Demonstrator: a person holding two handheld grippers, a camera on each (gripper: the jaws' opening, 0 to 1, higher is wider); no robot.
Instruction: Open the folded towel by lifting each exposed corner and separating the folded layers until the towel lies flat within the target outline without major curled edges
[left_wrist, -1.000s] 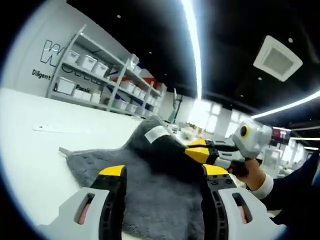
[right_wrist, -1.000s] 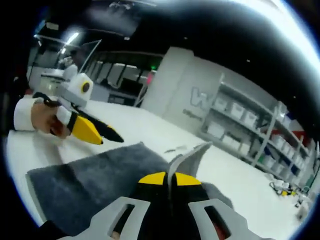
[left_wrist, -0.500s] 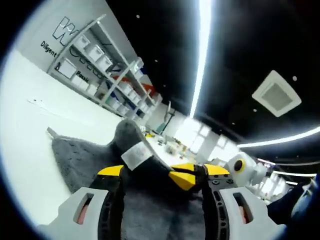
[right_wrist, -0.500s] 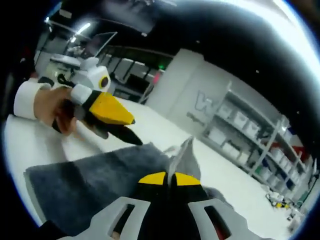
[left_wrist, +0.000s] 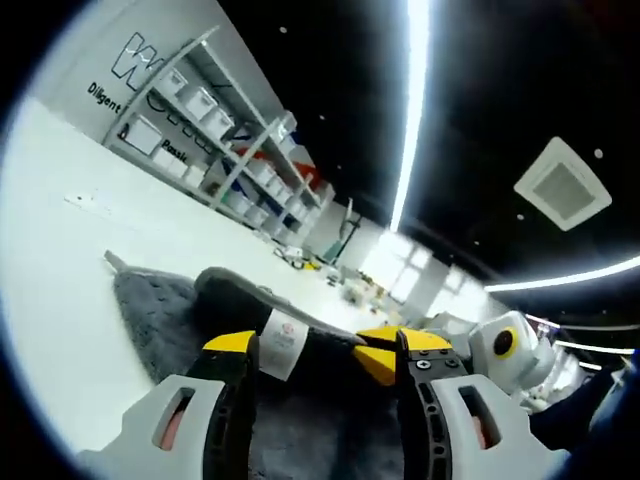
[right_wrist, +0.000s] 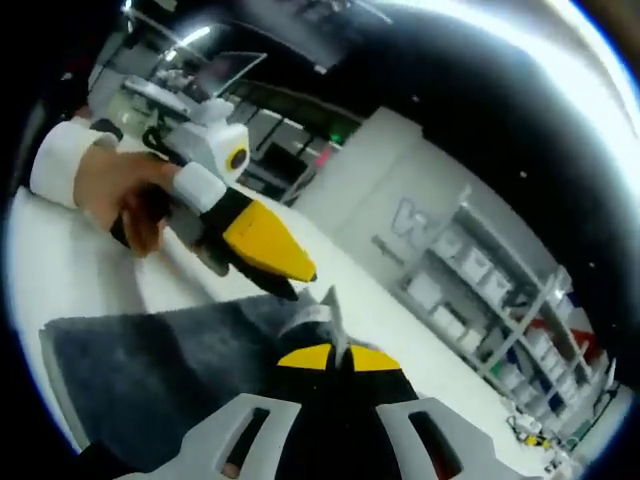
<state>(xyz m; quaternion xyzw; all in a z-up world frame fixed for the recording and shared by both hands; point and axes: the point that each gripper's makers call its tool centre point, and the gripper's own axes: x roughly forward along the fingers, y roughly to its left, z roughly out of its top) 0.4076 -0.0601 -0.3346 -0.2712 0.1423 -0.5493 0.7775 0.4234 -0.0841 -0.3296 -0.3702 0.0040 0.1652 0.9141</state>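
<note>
Left gripper view: the grey towel (left_wrist: 165, 315) lies on the white surface (left_wrist: 60, 260), with one corner pointing away towards the far left and a thick fold raised across the middle. A white sewn-in label (left_wrist: 283, 343) hangs from that raised fold, just above and between the two jaws of the left claw (left_wrist: 320, 350). Those jaws stand well apart with the towel between them, pinching nothing that can be seen. From the right, the yellow tip of the right claw (left_wrist: 378, 352) reaches into the fold next to the label.

In the right gripper view the towel (right_wrist: 140, 370) spreads grey across the lower left of the surface (right_wrist: 70, 280). The right claw (right_wrist: 338, 358) has its yellow-tipped jaws pressed together on a thin edge of the towel, which stands up between them as a small pale point. The left claw (right_wrist: 290, 290) comes in from the upper left, its yellow nose ending close above the pinched edge; whether it touches the cloth cannot be told. A hand (right_wrist: 120, 200) with a white cuff holds it.

Beyond the towel, metal shelves (left_wrist: 210, 120) loaded with pale bins stand against a white wall with dark lettering. A long strip light (left_wrist: 410, 110) runs along the dark ceiling next to a square vent (left_wrist: 563, 187).
</note>
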